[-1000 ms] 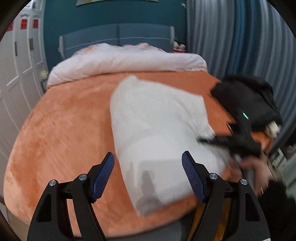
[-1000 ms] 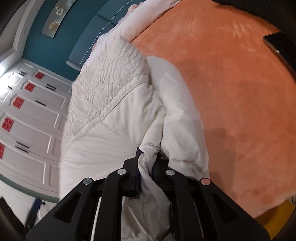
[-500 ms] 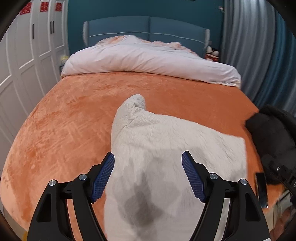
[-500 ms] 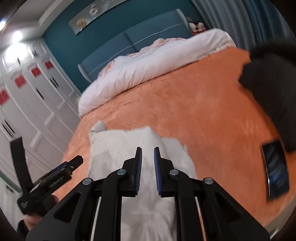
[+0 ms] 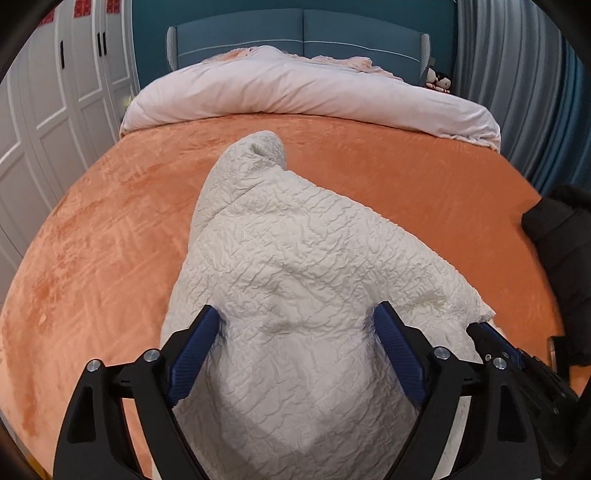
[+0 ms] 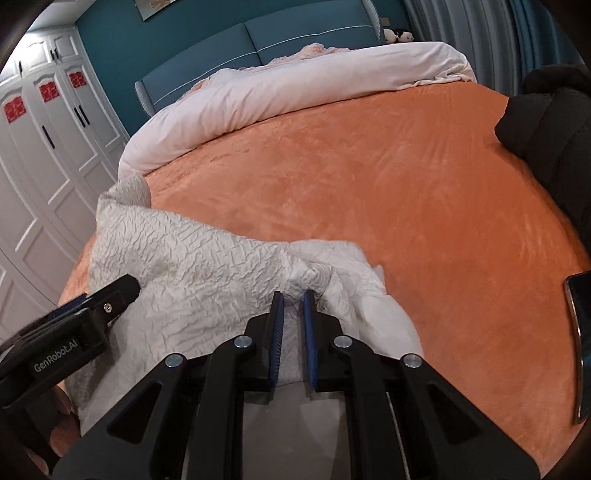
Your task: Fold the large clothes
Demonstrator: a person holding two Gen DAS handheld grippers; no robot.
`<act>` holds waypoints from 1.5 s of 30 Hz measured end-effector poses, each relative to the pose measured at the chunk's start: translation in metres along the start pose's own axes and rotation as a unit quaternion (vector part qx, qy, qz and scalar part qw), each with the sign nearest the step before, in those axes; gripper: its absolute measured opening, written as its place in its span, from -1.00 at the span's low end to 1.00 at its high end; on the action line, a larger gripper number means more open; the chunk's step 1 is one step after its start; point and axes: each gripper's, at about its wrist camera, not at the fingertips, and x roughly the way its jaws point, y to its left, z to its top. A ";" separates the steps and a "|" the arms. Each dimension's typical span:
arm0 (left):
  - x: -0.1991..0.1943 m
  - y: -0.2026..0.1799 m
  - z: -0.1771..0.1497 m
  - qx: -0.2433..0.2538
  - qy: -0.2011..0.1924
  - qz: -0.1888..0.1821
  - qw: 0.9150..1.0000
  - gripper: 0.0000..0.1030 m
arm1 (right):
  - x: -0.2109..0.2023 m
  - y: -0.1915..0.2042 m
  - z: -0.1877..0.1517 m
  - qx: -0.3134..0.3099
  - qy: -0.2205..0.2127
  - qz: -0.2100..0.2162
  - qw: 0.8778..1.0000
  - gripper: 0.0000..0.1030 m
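Cream crinkle-textured padded garment (image 5: pixel 306 266). Orange plush bed cover (image 6: pixel 388 177). Pale pink rolled duvet (image 5: pixel 295 88). Teal headboard (image 5: pixel 303 29), white stitching. White panelled wardrobe doors (image 6: pixel 40 155), red emblems. Black garment heap (image 6: pixel 550 122). Black tongs, blue ribbed pads (image 6: pixel 310 325).

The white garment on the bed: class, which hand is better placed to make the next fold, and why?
Probably the right. Its tool is nearly shut, with a bunched edge of the garment at its tips, ready to pull. The left tool has just been opening; its fingers straddle the cloth without gripping.
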 end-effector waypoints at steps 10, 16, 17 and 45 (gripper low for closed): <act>0.020 -0.009 -0.013 0.014 -0.015 0.024 0.999 0.75 | 0.024 -0.004 -0.016 -0.001 -0.001 0.000 1.000 -0.84; 0.029 -0.012 -0.017 0.022 -0.021 0.037 0.999 0.78 | 0.029 -0.005 -0.020 0.004 -0.003 0.002 1.000 -0.84; 0.031 -0.013 -0.018 0.023 -0.022 0.039 0.999 0.79 | 0.030 -0.006 -0.021 0.005 -0.003 0.004 1.000 -0.84; -0.007 0.014 -0.015 0.019 0.016 -0.014 1.000 0.84 | -0.030 -0.018 -0.010 0.048 0.028 0.039 0.998 -0.38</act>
